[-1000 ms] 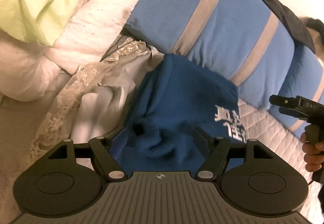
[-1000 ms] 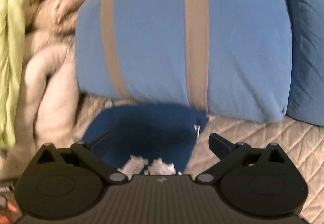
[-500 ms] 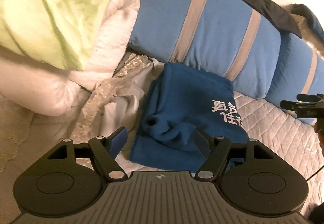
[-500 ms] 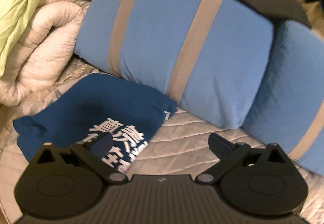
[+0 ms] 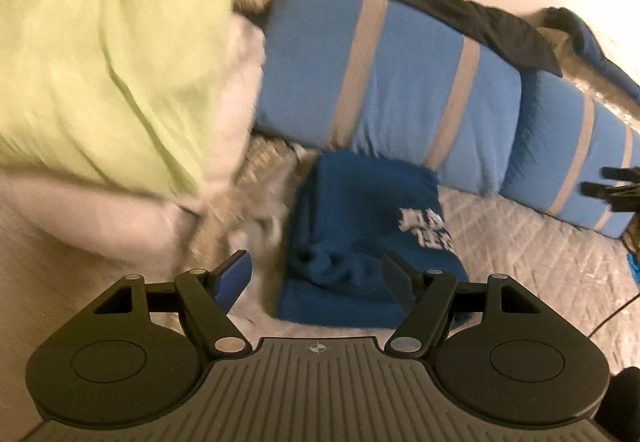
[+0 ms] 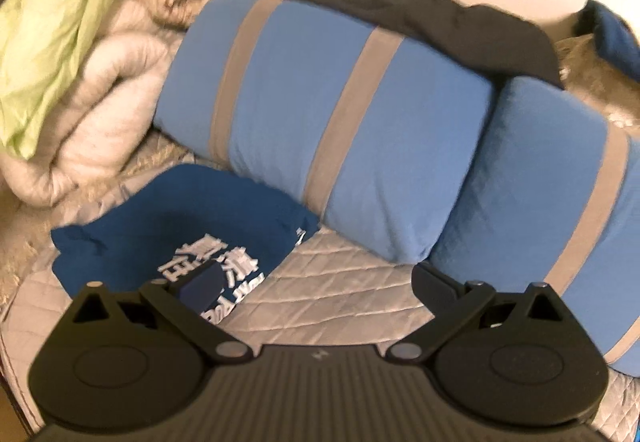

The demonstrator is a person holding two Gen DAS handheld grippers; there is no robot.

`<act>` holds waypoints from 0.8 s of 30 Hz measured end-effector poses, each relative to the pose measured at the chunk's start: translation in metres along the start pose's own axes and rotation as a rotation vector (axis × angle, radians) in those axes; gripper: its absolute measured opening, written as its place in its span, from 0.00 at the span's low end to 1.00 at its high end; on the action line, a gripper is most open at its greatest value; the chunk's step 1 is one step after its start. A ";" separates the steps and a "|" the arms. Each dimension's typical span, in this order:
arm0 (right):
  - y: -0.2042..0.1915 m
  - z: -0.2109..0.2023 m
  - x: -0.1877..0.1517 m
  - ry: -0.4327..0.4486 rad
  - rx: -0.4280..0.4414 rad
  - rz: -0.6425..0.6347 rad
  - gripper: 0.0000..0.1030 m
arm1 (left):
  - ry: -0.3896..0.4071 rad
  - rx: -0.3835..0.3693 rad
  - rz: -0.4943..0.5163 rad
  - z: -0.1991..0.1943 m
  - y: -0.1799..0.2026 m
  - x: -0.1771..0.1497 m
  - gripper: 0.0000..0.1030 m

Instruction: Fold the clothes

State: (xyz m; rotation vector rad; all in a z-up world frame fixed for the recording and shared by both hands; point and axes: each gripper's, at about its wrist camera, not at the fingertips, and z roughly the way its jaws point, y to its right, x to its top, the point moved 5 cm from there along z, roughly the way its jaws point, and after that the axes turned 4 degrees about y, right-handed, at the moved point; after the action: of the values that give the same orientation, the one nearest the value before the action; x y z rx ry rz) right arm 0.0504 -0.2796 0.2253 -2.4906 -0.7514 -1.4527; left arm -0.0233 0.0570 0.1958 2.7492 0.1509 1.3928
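Note:
A folded dark blue shirt (image 5: 360, 238) with white lettering lies on the quilted bed (image 5: 540, 262), against a light blue pillow. It also shows in the right wrist view (image 6: 192, 218), at the lower left. My left gripper (image 5: 318, 276) is open and empty, held above the shirt's near edge. My right gripper (image 6: 316, 282) is open and empty, above the quilt (image 6: 340, 282) to the right of the shirt. The right gripper's tips also show at the right edge of the left wrist view (image 5: 612, 182).
Two light blue pillows with grey stripes (image 5: 400, 82) (image 6: 340, 114) lie behind the shirt, a black garment (image 6: 440, 26) draped over them. A white duvet (image 6: 100, 114) and a light green cloth (image 5: 112, 54) are piled at the left. Lace-edged fabric (image 5: 264, 202) lies beside the shirt.
Both grippers have pulled back and up from the folded shirt. The shirt looks smaller and lies still. The right view has swung to the right, toward the pillows.

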 end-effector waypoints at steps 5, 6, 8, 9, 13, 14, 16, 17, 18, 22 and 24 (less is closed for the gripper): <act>0.057 -0.045 0.024 0.076 -0.050 0.017 0.99 | 0.079 0.037 0.032 -0.036 -0.009 0.032 0.69; 0.073 -0.056 0.030 0.092 -0.052 0.041 0.99 | 0.094 0.041 0.030 -0.042 -0.010 0.037 0.69; 0.105 -0.080 0.039 0.126 -0.058 0.095 0.99 | 0.123 0.048 0.025 -0.055 -0.013 0.048 0.69; 0.119 -0.090 0.041 0.138 -0.070 0.108 0.99 | 0.131 0.046 0.019 -0.060 -0.012 0.052 0.70; 0.170 -0.129 0.042 0.160 -0.145 0.122 0.99 | 0.162 0.060 0.031 -0.077 -0.007 0.064 0.70; 0.180 -0.137 0.041 0.159 -0.165 0.117 0.99 | 0.171 0.069 0.044 -0.080 -0.003 0.065 0.70; 0.200 -0.156 0.035 0.161 -0.200 0.117 0.99 | 0.186 0.076 0.054 -0.084 0.002 0.067 0.70; 0.210 -0.166 0.031 0.161 -0.213 0.121 0.99 | 0.193 0.068 0.054 -0.085 0.005 0.068 0.70; 0.219 -0.175 0.026 0.160 -0.226 0.125 0.99 | 0.200 0.061 0.052 -0.087 0.008 0.068 0.70; 0.247 -0.212 0.007 0.162 -0.266 0.120 0.99 | 0.214 0.038 0.045 -0.092 0.017 0.070 0.70; 0.257 -0.230 -0.003 0.161 -0.269 0.109 0.99 | 0.221 0.020 0.044 -0.095 0.022 0.069 0.70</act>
State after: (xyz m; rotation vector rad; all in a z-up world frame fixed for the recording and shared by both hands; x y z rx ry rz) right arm -0.0001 -0.5890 0.3693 -2.5123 -0.4083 -1.7911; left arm -0.0584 0.0438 0.3091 2.6222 0.1139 1.7127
